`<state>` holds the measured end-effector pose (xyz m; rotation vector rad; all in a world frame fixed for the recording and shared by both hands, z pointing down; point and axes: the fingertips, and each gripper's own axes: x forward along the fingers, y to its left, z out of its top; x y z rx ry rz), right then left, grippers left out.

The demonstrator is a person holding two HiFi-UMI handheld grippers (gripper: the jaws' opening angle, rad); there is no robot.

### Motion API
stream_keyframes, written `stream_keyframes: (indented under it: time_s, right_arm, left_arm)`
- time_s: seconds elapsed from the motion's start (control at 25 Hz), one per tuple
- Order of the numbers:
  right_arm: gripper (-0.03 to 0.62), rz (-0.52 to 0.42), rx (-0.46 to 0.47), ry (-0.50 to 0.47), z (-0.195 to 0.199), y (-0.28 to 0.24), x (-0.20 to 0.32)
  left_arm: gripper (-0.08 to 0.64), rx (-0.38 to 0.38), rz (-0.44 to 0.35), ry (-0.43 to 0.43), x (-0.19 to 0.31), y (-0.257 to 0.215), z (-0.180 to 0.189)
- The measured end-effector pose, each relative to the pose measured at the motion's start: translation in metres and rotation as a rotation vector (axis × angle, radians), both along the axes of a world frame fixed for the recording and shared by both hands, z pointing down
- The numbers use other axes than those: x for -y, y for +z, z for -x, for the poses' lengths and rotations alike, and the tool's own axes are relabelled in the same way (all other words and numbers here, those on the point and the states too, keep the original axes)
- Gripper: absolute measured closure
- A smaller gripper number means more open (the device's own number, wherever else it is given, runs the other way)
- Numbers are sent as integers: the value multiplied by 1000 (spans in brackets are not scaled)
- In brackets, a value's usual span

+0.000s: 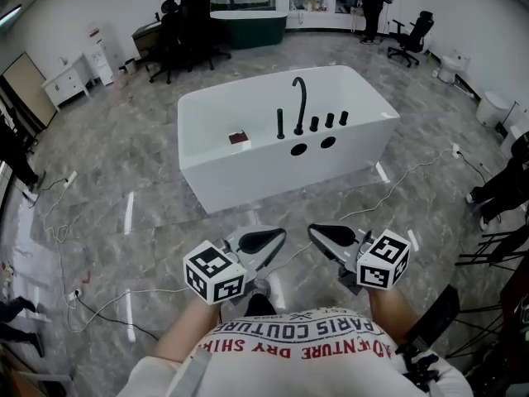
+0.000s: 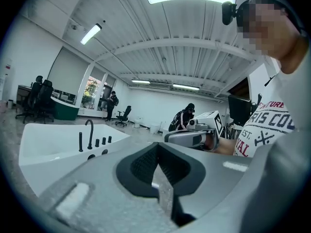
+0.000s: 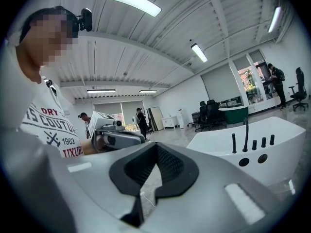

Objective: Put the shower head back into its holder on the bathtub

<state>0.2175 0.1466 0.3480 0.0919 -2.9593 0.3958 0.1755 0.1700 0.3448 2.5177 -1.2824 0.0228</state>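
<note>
The floor (image 1: pixel 107 180) is of grey marbled tiles, with thin cables (image 1: pixel 99 304) and white tape strips (image 1: pixel 128 213) lying on it. A white bathtub (image 1: pixel 248 172) stands in the middle of a large room like an office. Black chairs (image 1: pixel 186 23) and a green counter (image 1: pixel 252 25) are behind it, and white cabinets (image 1: pixel 70 77) stand at the left wall. The left tongs (image 1: pixel 277 236) and right tongs (image 1: pixel 318 231) are both pressed together with nothing between them, side by side near the person's body. What seems the shower head (image 1: pixel 281 123), a slim black rod, stands upright on the bathtub's near rim, just left of the curved spout (image 1: pixel 299 102), well apart from both tongs
</note>
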Motion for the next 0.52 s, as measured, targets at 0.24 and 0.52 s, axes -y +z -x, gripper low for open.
stream_keyframes:
  time_s: [0.24,0.52]
  right_arm:
    - [588,1,-6,-2,-14,0,-9]
    - [588,3,10,9,-30,-5,-11]
  left_arm:
    - [558,-1,-6,12,-9,0,-16]
    - [558,20,-21,16,-11,-2,-29]
